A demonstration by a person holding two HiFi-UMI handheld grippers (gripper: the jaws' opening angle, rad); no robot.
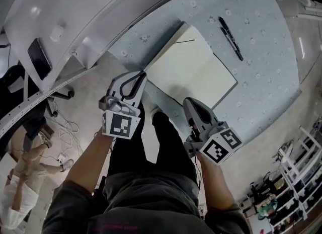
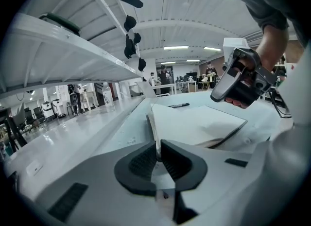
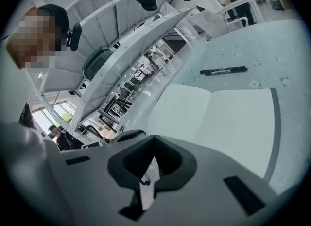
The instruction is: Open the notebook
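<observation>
Pinches notebook (image 1: 193, 69) leaf (image 2: 152, 123) in left gripper (image 2: 157, 148), right gripper (image 3: 154, 140) clenched empty near notebook; risks losing the thin edge, flopping shut.

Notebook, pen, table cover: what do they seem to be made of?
Notebook: matte white paper, blank pages.
Pen: likely plastic, black with a slight sheen.
Table cover: cloth or vinyl, can't tell which; pale blue with small printed flowers.

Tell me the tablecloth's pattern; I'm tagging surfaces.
The tablecloth is pale blue with small white flowers, clearest in the head view.
</observation>
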